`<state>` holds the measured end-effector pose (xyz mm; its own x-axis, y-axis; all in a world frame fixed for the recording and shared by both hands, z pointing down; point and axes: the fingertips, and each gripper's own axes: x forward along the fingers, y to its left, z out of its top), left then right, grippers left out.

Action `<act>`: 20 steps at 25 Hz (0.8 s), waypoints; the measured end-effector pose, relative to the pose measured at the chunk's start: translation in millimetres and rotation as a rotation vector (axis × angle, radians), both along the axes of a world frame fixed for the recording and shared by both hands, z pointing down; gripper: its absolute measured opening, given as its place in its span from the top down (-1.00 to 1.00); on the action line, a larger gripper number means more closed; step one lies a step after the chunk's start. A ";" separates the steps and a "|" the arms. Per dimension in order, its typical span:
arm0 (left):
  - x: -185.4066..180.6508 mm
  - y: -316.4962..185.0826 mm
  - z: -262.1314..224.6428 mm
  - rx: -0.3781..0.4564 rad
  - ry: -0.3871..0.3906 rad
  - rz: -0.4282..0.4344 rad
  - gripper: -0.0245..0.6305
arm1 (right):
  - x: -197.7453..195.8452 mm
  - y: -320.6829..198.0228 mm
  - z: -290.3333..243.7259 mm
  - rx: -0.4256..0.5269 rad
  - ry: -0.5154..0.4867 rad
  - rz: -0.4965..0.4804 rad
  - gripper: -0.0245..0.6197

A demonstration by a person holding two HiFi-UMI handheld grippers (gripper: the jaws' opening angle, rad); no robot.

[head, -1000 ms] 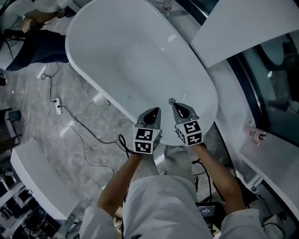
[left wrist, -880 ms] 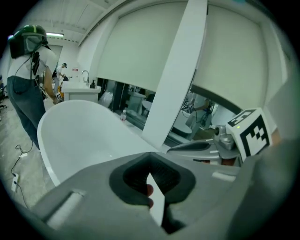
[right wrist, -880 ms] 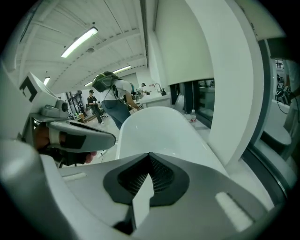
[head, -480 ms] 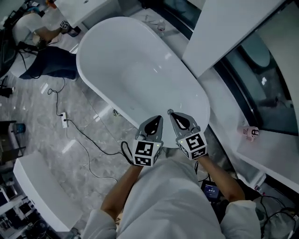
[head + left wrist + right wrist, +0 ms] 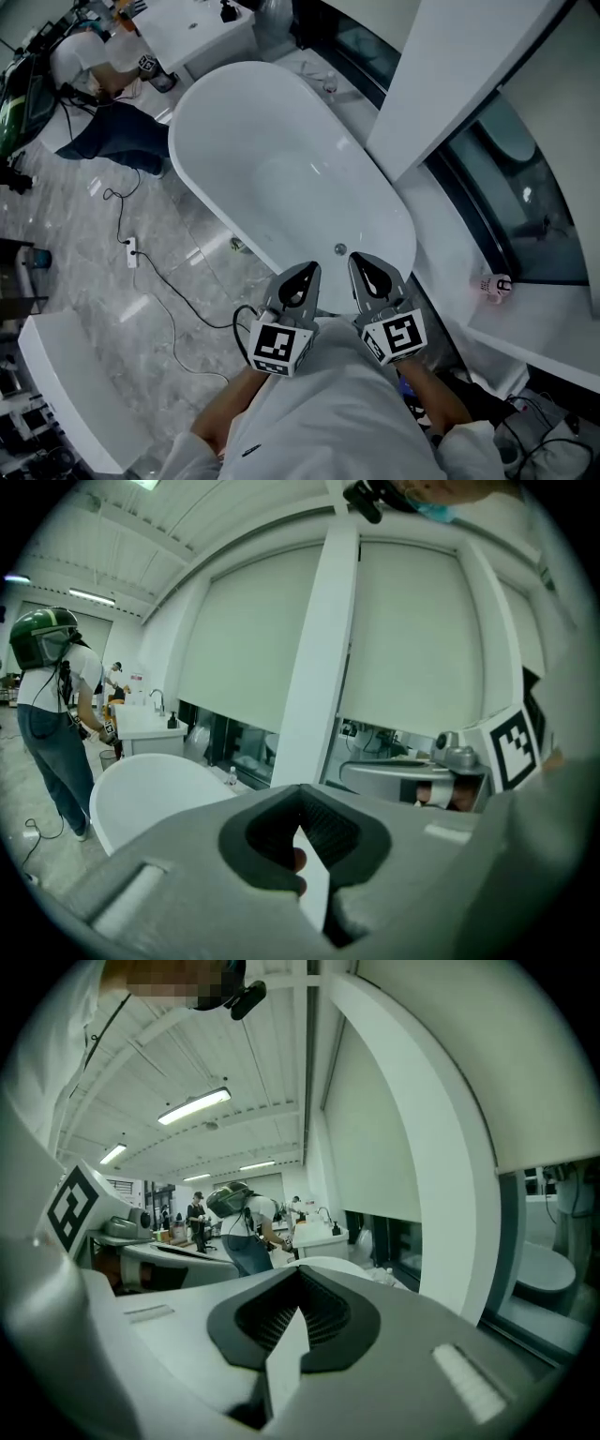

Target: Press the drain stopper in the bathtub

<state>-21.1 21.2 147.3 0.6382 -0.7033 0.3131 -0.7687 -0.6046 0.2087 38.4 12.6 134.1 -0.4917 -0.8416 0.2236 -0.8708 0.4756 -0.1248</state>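
Approach step: my left claw (image 5: 298, 281) and right claw (image 5: 368, 274), both pressed together and empty, hover above the bathtub (image 5: 183, 141) rim. The drain stopper (image 5: 340, 249), seemingly unpressed, lies just ahead. Next, I lower a claw onto it.

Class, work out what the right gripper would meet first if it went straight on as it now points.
Probably nothing near: the right gripper points level over the bathtub, above the drain stopper; depth is unclear.

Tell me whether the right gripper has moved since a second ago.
Yes. The right gripper has drawn back toward the person: its marker cube, earlier over the bathtub rim, now lies outside it, farther from the drain stopper.
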 end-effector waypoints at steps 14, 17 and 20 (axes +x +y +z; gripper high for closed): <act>-8.8 16.6 -24.8 0.101 0.019 -0.022 0.91 | -3.3 34.5 -29.2 0.092 0.023 0.128 0.94; -0.6 19.7 -24.3 0.091 0.010 0.002 0.91 | 4.1 36.2 -28.6 0.082 0.027 0.148 0.94; 5.4 19.5 -21.7 0.086 -0.007 0.026 0.91 | 13.6 34.2 -27.3 0.072 0.026 0.175 0.94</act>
